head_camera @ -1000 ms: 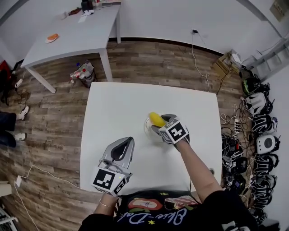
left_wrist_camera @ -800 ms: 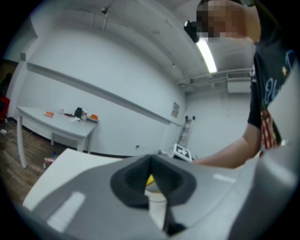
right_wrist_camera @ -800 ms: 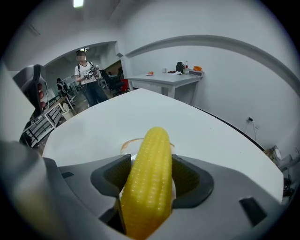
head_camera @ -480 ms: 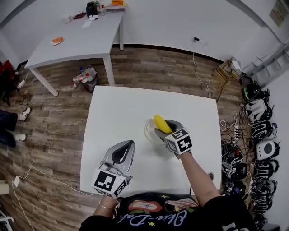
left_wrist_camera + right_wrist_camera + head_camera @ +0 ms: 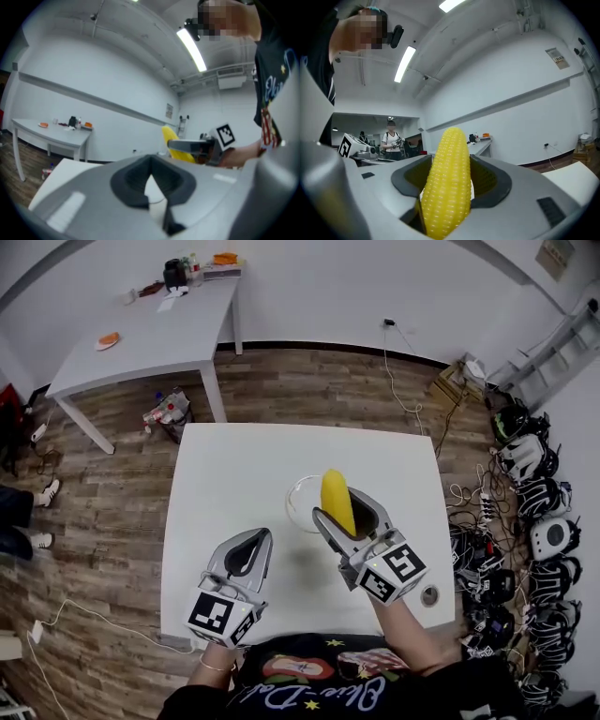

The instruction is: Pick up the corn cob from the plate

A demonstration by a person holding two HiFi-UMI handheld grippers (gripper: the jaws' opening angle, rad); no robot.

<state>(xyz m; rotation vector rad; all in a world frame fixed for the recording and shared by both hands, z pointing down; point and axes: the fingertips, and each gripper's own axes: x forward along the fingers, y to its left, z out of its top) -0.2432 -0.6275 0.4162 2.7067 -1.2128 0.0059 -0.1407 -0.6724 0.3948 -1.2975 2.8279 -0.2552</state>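
The yellow corn cob stands nearly upright in the air, with my right gripper shut on its lower half. It hangs above the near right edge of the clear glass plate, which lies in the middle of the white table. In the right gripper view the corn cob fills the gap between the grey jaws. My left gripper is shut on nothing, over the table's front left. The left gripper view shows the corn cob and the right gripper to its right.
A small round fitting sits by the table's front right corner. A second white table with small items stands at the back left. Cables and several headsets crowd the floor on the right. A person stands far off.
My right gripper has lifted the corn cob off the plate, drawn it nearer to me and tipped it upright. The left gripper has hardly moved.
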